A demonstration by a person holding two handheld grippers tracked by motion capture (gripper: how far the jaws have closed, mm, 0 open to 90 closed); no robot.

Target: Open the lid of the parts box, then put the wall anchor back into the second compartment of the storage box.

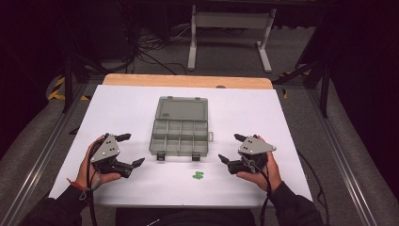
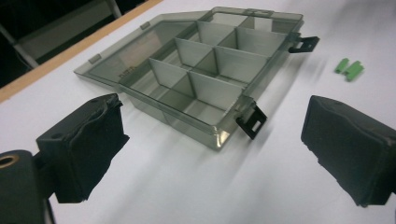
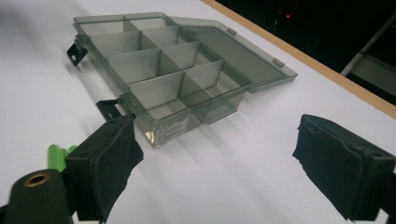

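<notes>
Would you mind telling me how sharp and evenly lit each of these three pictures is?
High view: the white table is bright, the surroundings nearly black, and the green pieces are small but distinct. Left gripper view: the box is fairly sharp, while the table beyond the green pieces smears. Right gripper view: the box is clear, the near jaws soft.

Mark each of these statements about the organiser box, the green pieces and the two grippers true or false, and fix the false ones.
1. The translucent grey plastic organiser box has its lid open. True.
2. Its compartments hold green pieces. False: they look empty.
3. The small green plastic pieces lie on the white table surface, in front of the box. True.
4. The left gripper is shut on a latch. False: its jaws stand open, holding nothing.
5. The right gripper is open. True.
</notes>
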